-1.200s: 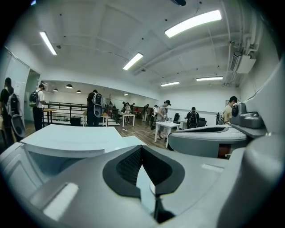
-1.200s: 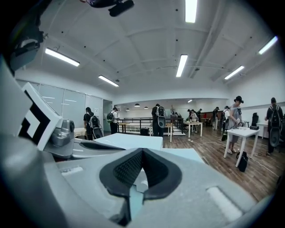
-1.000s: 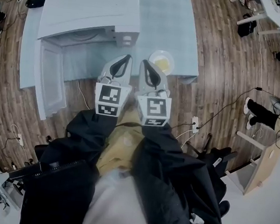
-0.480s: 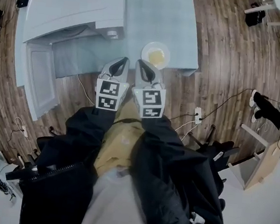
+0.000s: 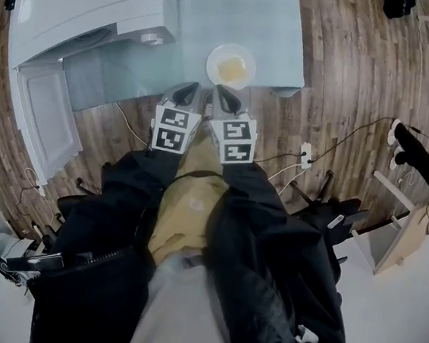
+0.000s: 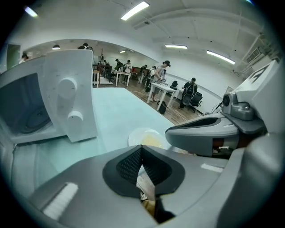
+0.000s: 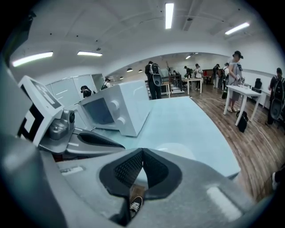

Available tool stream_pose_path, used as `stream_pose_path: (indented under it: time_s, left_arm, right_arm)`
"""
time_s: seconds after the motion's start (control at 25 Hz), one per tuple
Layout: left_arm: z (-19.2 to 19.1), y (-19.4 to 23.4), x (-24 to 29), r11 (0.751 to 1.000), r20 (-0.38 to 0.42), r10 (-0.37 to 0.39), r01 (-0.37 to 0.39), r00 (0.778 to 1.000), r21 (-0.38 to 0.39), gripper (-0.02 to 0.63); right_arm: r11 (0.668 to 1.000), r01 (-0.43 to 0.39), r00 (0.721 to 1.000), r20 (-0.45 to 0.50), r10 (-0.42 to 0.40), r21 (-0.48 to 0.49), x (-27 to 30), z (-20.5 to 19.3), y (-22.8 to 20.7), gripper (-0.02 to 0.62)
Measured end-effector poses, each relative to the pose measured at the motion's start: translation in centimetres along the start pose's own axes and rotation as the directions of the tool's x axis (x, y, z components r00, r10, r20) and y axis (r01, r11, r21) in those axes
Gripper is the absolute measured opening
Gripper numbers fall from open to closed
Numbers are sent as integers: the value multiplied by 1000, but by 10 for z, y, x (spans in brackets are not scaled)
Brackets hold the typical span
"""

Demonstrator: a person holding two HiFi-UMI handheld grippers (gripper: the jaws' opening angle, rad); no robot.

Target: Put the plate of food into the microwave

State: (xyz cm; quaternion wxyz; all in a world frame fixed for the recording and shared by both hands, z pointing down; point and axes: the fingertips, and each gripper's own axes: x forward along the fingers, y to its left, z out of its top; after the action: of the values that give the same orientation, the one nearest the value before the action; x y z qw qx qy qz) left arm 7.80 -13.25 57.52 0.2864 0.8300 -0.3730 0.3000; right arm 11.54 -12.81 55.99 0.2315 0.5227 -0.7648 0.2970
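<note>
Plate of food: a pale, shallow plate [image 5: 231, 66] with yellowish food in its middle. It stands on the tabletop [image 5: 247, 10], near the front edge and to the right of the microwave. Nothing touches it.
Microwave: a white box [image 5: 87, 9] at the left of the same tabletop. Its door [image 5: 45, 115] is swung wide open. The inside cannot be seen well.
Left tool: [image 5: 185, 91] its jaws are together with nothing between them. It is near the plate, on the plate's front left, and apart from it.
Right tool: [image 5: 224, 96] its jaws are also together and empty. It points toward the plate's front rim without contact.
Stage: I judge this to be the approach; the plate is not yet taken.
Handling: the plate looks stiff, smooth and rather light, so its rim is probably slippery. The food could slide if the plate tilts.
Where to hold: at the near rim, one jaw above and one below, after the jaws open. A second grip on another side of the rim would help to keep the plate level.
</note>
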Motion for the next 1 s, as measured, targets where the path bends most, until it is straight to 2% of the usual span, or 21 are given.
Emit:
stream_pose_path:
  time_s: [0.24, 0.32, 0.6, 0.84, 1.0]
  left_arm:
    - [-18, 0, 16, 1000, -51, 4, -5, 999, -16, -3]
    - [-22, 1, 18, 999, -62, 7, -9, 998, -32, -3]
    - [-32, 5, 28, 999, -88, 17, -21, 996, -49, -3]
    - [-37, 6, 34, 998, -107, 14, -20, 994, -54, -3]
    - [-36, 7, 40, 998, -115, 11, -17, 993, -53, -3]
  right_arm:
    - [999, 30, 997, -78, -28, 24, 13, -36, -30, 7]
    - [998, 39, 993, -112, -32, 58, 19, -48, -38, 72]
    - [971, 112, 978, -197, -69, 212, 31, -85, -68, 128]
    - [895, 160, 971, -229, -67, 416, 37, -113, -83, 143]
    - [841, 141, 979, -203, -38, 523, 40, -119, -84, 143]
